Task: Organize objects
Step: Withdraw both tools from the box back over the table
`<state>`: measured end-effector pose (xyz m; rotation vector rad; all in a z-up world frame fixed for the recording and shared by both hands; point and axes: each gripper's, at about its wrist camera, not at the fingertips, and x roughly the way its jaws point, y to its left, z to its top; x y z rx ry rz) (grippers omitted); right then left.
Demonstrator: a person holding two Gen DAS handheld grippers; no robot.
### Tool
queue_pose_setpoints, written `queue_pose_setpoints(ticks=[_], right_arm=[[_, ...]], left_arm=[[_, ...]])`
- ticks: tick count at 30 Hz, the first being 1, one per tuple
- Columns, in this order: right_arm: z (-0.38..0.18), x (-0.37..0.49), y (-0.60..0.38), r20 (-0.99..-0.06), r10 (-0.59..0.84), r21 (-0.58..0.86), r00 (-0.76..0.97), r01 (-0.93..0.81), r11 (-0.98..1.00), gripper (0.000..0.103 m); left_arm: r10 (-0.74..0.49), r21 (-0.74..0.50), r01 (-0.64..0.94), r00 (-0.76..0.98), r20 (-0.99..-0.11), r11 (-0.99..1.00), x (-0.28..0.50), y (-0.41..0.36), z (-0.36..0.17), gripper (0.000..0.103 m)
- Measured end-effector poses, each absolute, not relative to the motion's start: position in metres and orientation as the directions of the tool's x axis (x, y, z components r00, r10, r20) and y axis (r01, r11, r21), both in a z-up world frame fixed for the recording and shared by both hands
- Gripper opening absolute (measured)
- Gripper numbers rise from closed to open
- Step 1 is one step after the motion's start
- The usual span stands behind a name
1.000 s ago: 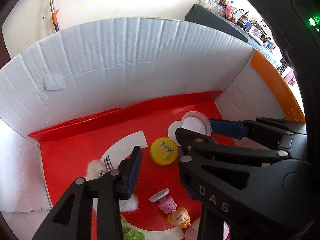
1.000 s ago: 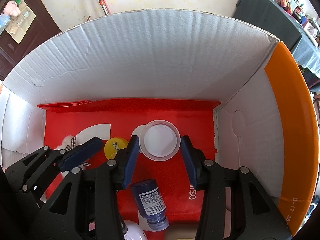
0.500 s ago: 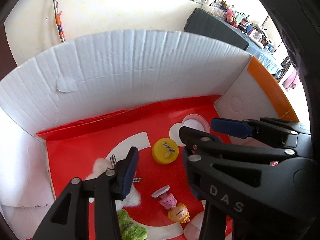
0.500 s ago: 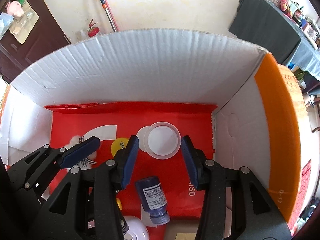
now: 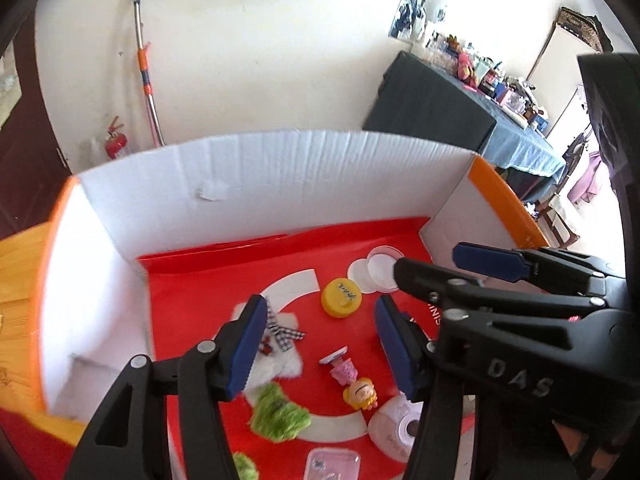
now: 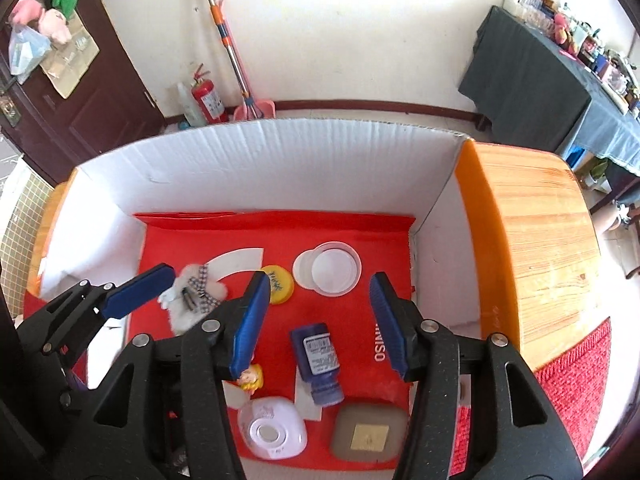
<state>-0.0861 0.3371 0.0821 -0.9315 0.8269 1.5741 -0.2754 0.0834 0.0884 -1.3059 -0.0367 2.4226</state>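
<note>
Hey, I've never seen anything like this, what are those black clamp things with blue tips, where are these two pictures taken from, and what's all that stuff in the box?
They are two hand-held grippers that a person carries, one in each hand. Each has a small camera looking along its two blue-padded fingers, so each picture is one tool's own view.

The left hand-held gripper and right hand-held gripper both point down into a white cardboard box with a red floor. Both sets of jaws are opening and hold nothing.

On the floor lie a yellow cap, a clear round lid, a blue bottle on its side, a small doll, a fluffy white bow and a green fuzzy toy.
</note>
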Motion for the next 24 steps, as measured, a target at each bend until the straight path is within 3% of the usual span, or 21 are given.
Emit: queue_pose_setpoints(ticks=[5,8,15,17,24], right_arm=[[0.097,-0.074,0.313,-0.868,0.476,0.049,-0.139,-0.979,-0.197,0.054],[0.1,-0.082,0.309,-0.844,0.517,0.042,-0.145,-0.978,-0.205,0.064],[0.107,-0.089,0.284,-0.759,0.641,-0.051,-0.114,-0.971,-0.232,0.066],[0.108,-0.085,0.276,-0.724,0.68,-0.062,-0.117,-0.971,-0.233,0.074],[0.111,-0.076,0.242,-0.651,0.742,-0.068,-0.163,-0.96,-0.271,0.081]], left_arm=[[0.336,-0.191,-0.308,-0.541,-0.771,-0.932,-0.257,0.069,0.102,0.063],[0.324,-0.169,-0.305,-0.584,-0.744,-0.937,-0.244,0.062,0.108,0.064],[0.252,-0.058,-0.284,-0.715,-0.652,-0.957,-0.206,0.05,0.125,0.077],[0.237,-0.036,-0.276,-0.744,-0.625,-0.96,-0.195,0.047,0.129,0.08],[0.204,-0.019,-0.234,-0.803,-0.56,-0.972,-0.161,0.035,0.132,0.088]])
